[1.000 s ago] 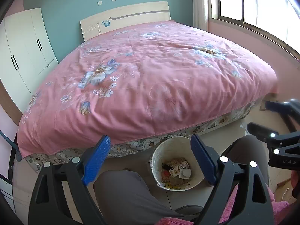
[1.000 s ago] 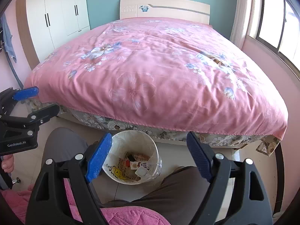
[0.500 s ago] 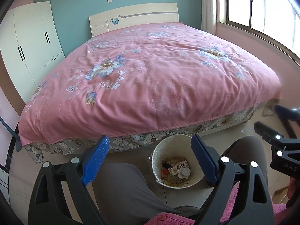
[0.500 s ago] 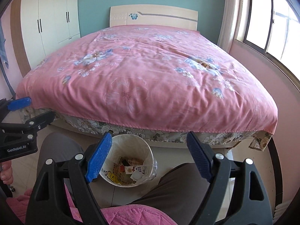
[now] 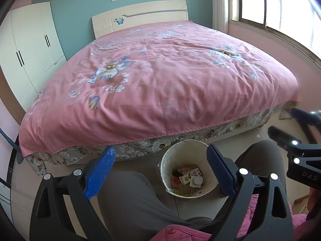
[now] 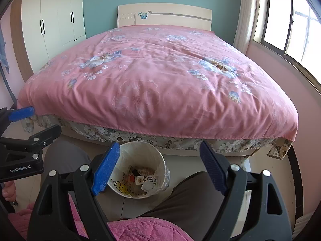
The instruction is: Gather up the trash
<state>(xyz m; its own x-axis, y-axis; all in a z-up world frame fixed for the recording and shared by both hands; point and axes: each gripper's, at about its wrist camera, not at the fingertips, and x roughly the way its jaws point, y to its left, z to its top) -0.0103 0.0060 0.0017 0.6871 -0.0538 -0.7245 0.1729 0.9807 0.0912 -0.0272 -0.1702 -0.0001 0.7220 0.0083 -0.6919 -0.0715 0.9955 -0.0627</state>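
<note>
While both grippers hang empty, left gripper (image 5: 158, 170) and right gripper (image 6: 159, 167) with jaws apart, the bin (image 6: 138, 168) sits on the floor between the knees, trash (image 6: 143, 178) already inside. Bed (image 6: 156, 80) shows no litter; collection looks largely done.

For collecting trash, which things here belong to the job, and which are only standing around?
Job: waste bin with trash inside; left gripper and right gripper, both open, empty.

Not job: bed, wardrobe, window.
</note>
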